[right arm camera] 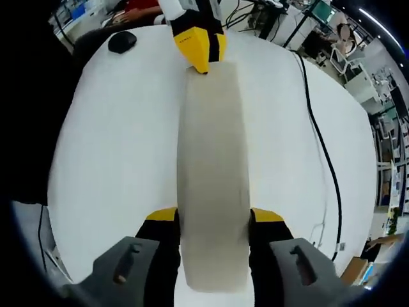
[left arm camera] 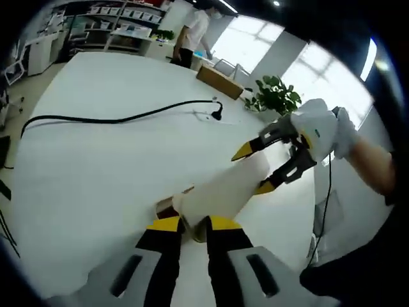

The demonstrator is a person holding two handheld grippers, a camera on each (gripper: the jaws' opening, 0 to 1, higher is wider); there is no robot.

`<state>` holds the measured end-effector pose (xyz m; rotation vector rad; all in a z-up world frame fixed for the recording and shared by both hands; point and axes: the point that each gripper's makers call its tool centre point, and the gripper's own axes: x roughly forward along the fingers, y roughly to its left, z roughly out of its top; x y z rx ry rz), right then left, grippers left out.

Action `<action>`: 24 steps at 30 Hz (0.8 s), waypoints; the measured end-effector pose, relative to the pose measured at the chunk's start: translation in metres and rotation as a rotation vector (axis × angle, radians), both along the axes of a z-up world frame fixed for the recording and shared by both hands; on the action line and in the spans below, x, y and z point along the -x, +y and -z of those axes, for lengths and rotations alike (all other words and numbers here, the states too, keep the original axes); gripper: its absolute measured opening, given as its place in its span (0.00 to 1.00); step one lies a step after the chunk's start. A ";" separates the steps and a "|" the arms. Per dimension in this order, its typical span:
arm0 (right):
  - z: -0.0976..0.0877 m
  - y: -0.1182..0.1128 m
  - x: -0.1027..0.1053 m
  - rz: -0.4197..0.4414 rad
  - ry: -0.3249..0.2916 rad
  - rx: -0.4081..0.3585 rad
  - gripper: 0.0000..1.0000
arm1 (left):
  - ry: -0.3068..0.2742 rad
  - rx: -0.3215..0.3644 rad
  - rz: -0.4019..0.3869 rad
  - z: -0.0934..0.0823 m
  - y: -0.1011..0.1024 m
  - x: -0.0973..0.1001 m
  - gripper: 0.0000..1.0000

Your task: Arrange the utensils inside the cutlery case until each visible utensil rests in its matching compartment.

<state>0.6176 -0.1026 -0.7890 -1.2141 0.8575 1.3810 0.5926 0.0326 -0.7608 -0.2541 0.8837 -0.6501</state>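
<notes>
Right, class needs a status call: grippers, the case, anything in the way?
Left gripper shut on case, near end. Right gripper jaws astride the other end, grip unclear. Case lifted over table. Black cable lies clear.

White table (left arm camera: pixel 96 160) carrying a black power cable (left arm camera: pixel 115 119), which is laid across its surface and ends in a plug (left arm camera: pixel 217 114). A cardboard box (left arm camera: pixel 219 81) is seen at the far edge. A black computer mouse (right arm camera: pixel 121 41) is placed near another edge.
</notes>
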 end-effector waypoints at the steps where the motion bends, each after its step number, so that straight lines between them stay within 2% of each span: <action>1: 0.001 0.002 -0.001 0.003 0.004 0.000 0.40 | 0.002 0.004 -0.012 -0.001 0.001 -0.002 0.14; 12: 0.017 0.003 0.001 0.036 0.053 0.064 0.39 | 0.051 -0.018 -0.023 0.012 0.004 -0.008 0.15; 18: 0.024 0.003 0.000 0.040 0.069 0.082 0.39 | 0.050 -0.054 -0.015 0.013 0.004 -0.009 0.15; 22: 0.025 0.006 0.004 0.018 0.061 0.116 0.38 | 0.070 -0.099 -0.014 0.018 0.006 -0.006 0.15; 24: 0.026 0.007 0.003 0.017 0.060 0.123 0.38 | 0.042 -0.133 0.008 0.018 0.008 -0.005 0.15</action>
